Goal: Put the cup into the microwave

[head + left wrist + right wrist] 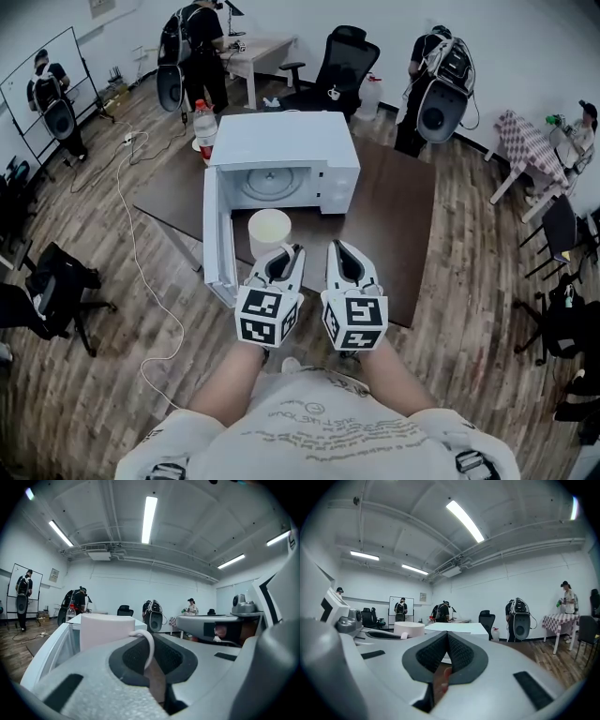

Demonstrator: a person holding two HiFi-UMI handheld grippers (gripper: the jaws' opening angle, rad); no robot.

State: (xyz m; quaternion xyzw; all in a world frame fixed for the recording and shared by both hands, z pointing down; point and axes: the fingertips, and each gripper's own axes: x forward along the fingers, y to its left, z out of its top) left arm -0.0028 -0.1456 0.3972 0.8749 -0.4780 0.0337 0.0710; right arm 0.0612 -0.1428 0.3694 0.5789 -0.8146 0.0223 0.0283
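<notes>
A white cup [270,230] hangs just in front of the white microwave [281,141], whose door [217,239] stands swung open to the left. The cavity with its glass turntable [272,183] holds nothing. My left gripper [286,255] is shut on the cup's thin handle [149,645], with the cup body [105,630] just beyond the jaws. My right gripper [343,249] floats beside it to the right, shut and holding nothing, its pads [459,651] pressed together. From the right gripper view the cup [408,629] shows at left and the microwave top [457,628] lies ahead.
The microwave stands on a dark brown table [403,216]. A water bottle with a red cap [204,127] is behind the microwave's left corner. A white cable [141,272] trails on the wood floor, and a black chair [61,281] sits at left. Several people stand at the back.
</notes>
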